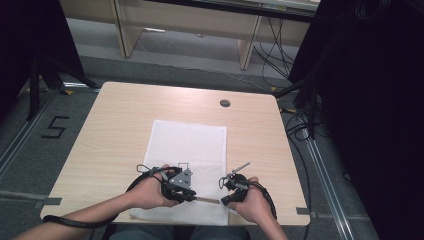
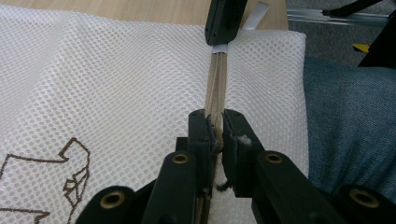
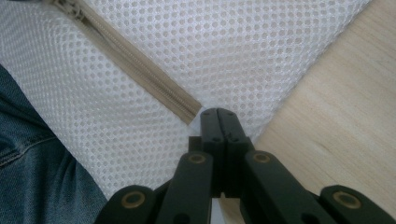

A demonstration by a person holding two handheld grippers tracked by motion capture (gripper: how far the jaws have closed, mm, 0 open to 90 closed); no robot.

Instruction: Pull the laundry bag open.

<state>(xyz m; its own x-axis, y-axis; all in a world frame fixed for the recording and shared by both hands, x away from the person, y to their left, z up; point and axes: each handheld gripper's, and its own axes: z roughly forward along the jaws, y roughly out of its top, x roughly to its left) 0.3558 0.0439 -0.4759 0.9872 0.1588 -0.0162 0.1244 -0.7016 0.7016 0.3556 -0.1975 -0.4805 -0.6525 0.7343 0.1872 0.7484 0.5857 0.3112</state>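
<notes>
Here, white mesh bag (image 1: 187,160) flat at the counter's (image 1: 115,125) near edge, tan zipper (image 2: 216,84) along its near side, left gripper (image 2: 215,133) jaws clamped on the zipper, right gripper (image 3: 218,122) jaws closed on the zipper's end.

We see the left hand-held gripper (image 2: 215,128) with its jaws closed on the beige zipper (image 2: 216,81) of a white mesh bag (image 2: 116,84) lying on the desk (image 2: 140,11). At the zipper's far end the right hand-held gripper (image 2: 224,32) comes down onto it. Blue denim (image 2: 350,126) shows beside the bag.
</notes>
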